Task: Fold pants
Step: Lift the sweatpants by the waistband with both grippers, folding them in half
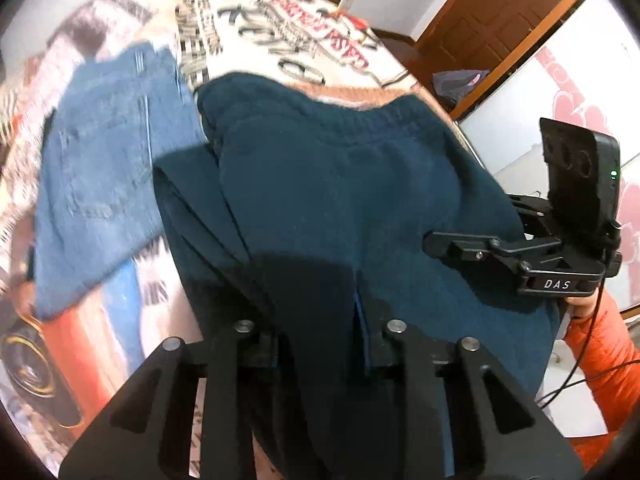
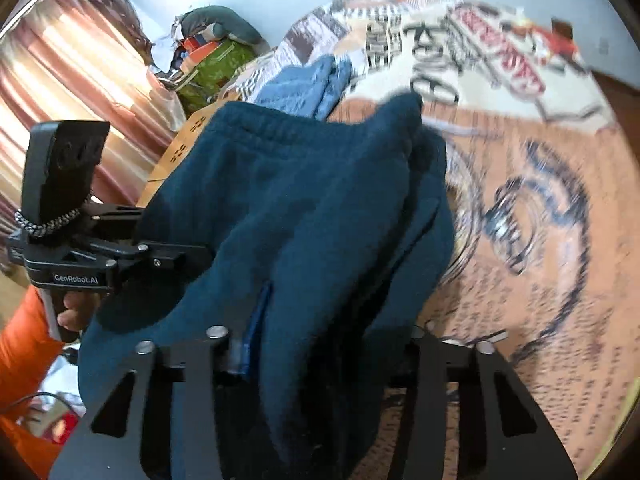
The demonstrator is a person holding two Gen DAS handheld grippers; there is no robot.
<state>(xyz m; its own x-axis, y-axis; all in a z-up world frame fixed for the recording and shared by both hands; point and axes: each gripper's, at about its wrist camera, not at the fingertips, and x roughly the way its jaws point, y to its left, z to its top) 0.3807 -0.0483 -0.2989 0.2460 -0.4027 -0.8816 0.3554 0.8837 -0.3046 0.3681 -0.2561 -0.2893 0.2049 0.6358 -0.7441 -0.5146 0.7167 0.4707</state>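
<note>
From my left wrist camera, the dark teal pants [image 1: 340, 184] hung bunched straight ahead of my left gripper [image 1: 316, 344], whose fingers were closed on a fold of the fabric. My right gripper [image 1: 440, 246] came in from the right, its tip touching the cloth; in its own view the right gripper [image 2: 316, 352] was likewise clamped on the pants [image 2: 312, 208], and the left gripper [image 2: 192, 258] met them from the left. The elastic waistband sat at the far end, so the long axis ran away from me. Beyond them, folded blue jeans [image 1: 108, 168] lay on the printed bedspread [image 1: 304, 32].
</note>
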